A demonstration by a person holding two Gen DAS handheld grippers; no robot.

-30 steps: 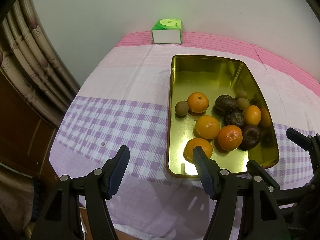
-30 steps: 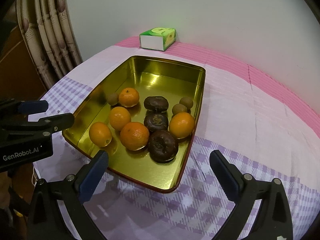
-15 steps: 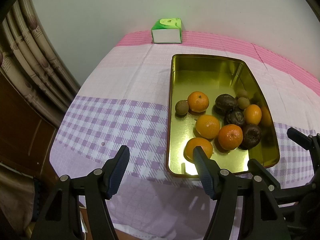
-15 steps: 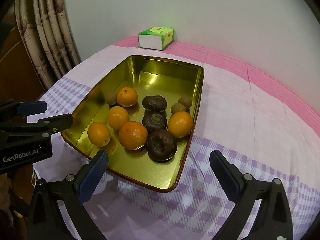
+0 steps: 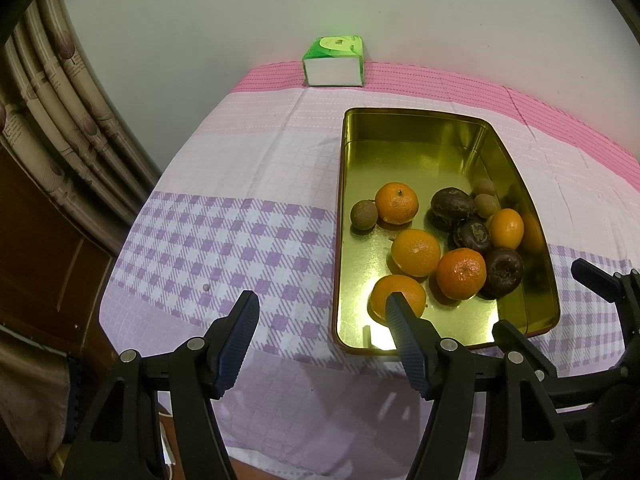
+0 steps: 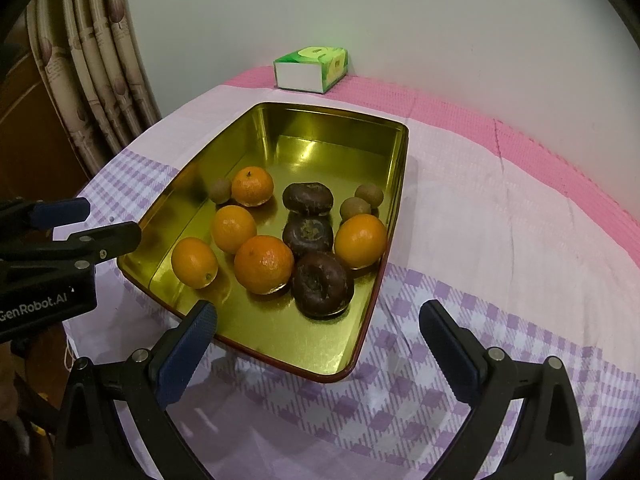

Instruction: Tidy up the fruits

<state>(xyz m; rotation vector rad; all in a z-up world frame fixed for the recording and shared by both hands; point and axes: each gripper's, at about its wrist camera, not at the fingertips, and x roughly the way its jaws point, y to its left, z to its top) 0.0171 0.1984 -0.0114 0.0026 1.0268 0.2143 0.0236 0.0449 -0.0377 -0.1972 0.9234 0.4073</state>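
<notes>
Right wrist view shows almost nothing has moved in the last second: all the fruits (image 6: 264, 264) sit in the gold tin (image 6: 384, 300), and both the left gripper (image 5: 320, 316) and right gripper (image 6: 316, 324) hang empty, fingers spread wide.

Gold tray (image 6: 400, 168), orange tangerines (image 6: 263, 264), purple-checked cloth (image 5: 224, 240)

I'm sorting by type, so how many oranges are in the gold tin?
5, all in the tin: four along the left side, one by the right wall. None seem hidden.
</notes>
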